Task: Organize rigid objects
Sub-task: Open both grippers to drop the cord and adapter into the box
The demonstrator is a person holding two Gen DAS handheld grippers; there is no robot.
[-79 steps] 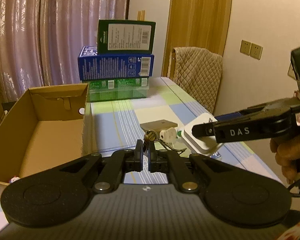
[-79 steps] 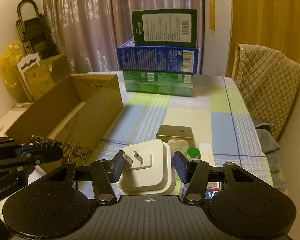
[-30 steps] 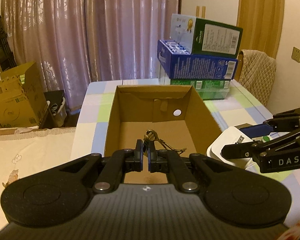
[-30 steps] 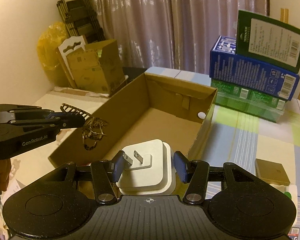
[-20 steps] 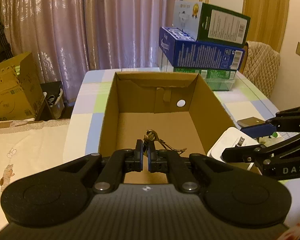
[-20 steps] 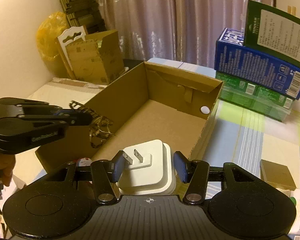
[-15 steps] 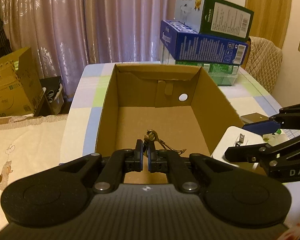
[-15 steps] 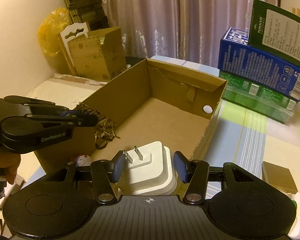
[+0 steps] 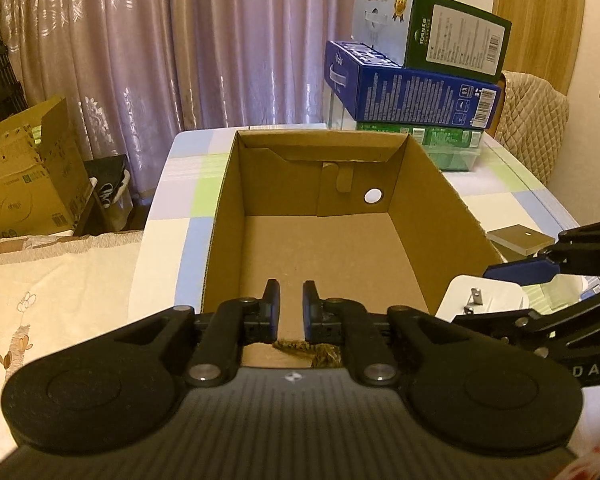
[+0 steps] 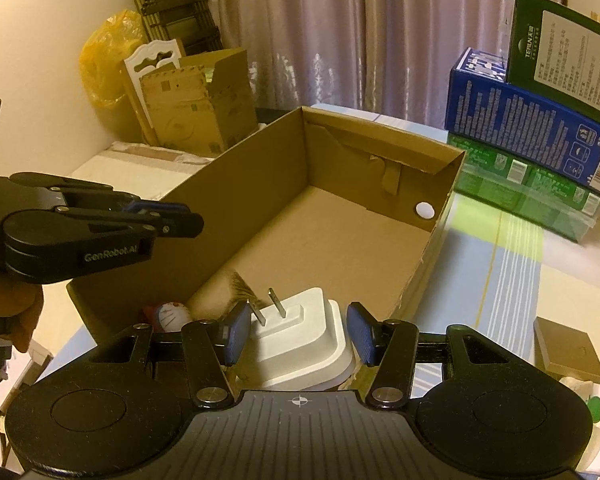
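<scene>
Hair clip (image 9: 306, 350) now half-hidden below hand-held gripper (image 9: 291, 307)

Mauve curtains (image 9: 140, 60) bkgd; quilted chair (image 9: 536, 116) rt; dim, prob. lamplit.

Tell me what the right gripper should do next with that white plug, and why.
Probably open and drop it. The right gripper holds the white plug adapter over the cardboard box's near end, and the left gripper is opening with nothing between its jaws.
</scene>
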